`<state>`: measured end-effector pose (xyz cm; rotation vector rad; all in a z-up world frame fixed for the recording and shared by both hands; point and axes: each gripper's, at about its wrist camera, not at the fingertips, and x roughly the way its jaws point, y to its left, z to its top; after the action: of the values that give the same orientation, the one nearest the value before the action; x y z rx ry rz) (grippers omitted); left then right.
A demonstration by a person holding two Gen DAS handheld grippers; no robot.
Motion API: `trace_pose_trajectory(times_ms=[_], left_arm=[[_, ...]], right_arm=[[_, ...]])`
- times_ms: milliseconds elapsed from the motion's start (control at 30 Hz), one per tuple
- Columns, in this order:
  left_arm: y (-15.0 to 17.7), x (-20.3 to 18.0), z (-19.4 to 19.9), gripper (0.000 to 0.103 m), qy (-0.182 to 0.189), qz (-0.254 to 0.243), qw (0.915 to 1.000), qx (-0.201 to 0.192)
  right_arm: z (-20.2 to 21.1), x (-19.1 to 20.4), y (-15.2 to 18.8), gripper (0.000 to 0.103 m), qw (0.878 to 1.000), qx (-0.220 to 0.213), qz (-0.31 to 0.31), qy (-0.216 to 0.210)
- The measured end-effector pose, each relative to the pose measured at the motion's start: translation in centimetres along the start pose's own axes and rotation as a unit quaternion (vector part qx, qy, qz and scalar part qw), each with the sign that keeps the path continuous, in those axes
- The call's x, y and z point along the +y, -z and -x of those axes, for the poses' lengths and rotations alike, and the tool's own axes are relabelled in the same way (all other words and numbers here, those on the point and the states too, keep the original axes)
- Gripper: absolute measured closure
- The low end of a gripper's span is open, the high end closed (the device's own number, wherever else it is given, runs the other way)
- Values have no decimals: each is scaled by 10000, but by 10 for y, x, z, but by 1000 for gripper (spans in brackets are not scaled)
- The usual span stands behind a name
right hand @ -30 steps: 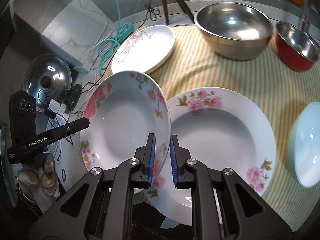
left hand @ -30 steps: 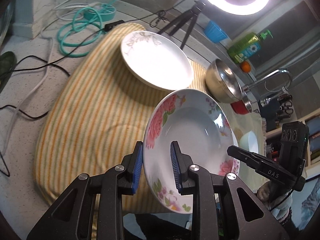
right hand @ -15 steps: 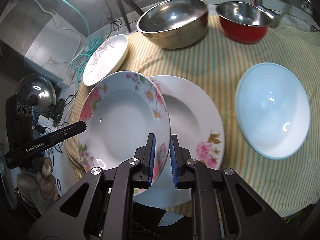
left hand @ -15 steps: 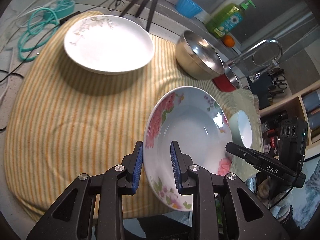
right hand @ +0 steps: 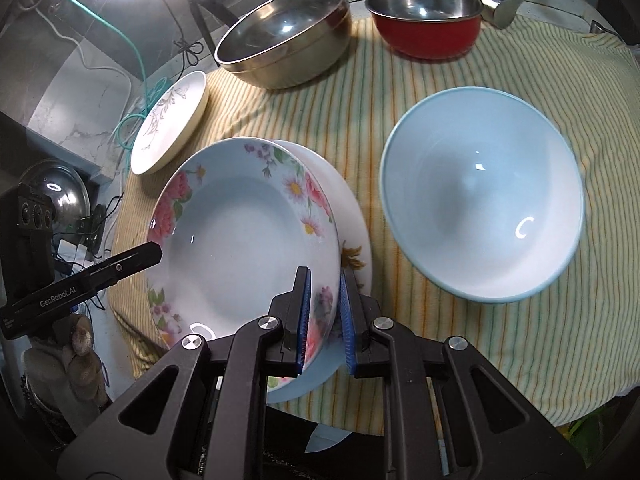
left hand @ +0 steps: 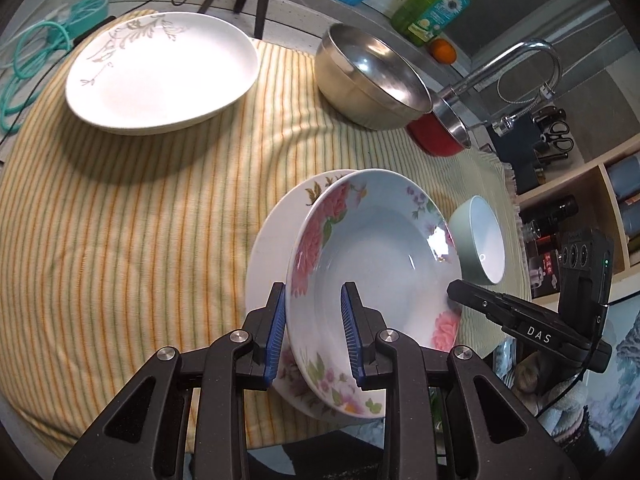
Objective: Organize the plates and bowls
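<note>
**dishguy:** So where are we? Both hand-held grippers are clamped on the same floral soup plate: the left hand-held gripper pinches the near-left rim, the right hand-held gripper the opposite rim. It's tilted and off the striped cloth.

**stackfan:** Yeah, and compared to a second ago the whole thing has travelled sideways. Back then the plate hung near the edge of the cloth, with the second floral plate lying well off to the side. Now the held one sits right over it, overlapping most of it, and a bit lower too.

**dishguy:** Touching yet?

**stackfan:** Can't tell. The near edge looks close to the lower plate, but the far side is clearly raised.

**dishguy:** So my guess is it's a nesting move: level it out, lower, let go.

**stackfan:** Agreed. The leaf-pattern plate, pale blue bowl, steel bowl and red pot all sit separately, so plenty of sorting's left.
</note>
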<state>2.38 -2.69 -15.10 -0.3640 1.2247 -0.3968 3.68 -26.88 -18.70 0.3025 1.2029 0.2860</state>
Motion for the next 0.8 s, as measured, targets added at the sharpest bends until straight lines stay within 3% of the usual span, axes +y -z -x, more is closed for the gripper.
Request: trace_pose_trajectory(times_ms=[800], left_arm=[[0, -1, -10, 78, -313, -81, 9994, 84]], right_arm=[[-4, 7, 1, 86, 9996, 48, 227, 159]])
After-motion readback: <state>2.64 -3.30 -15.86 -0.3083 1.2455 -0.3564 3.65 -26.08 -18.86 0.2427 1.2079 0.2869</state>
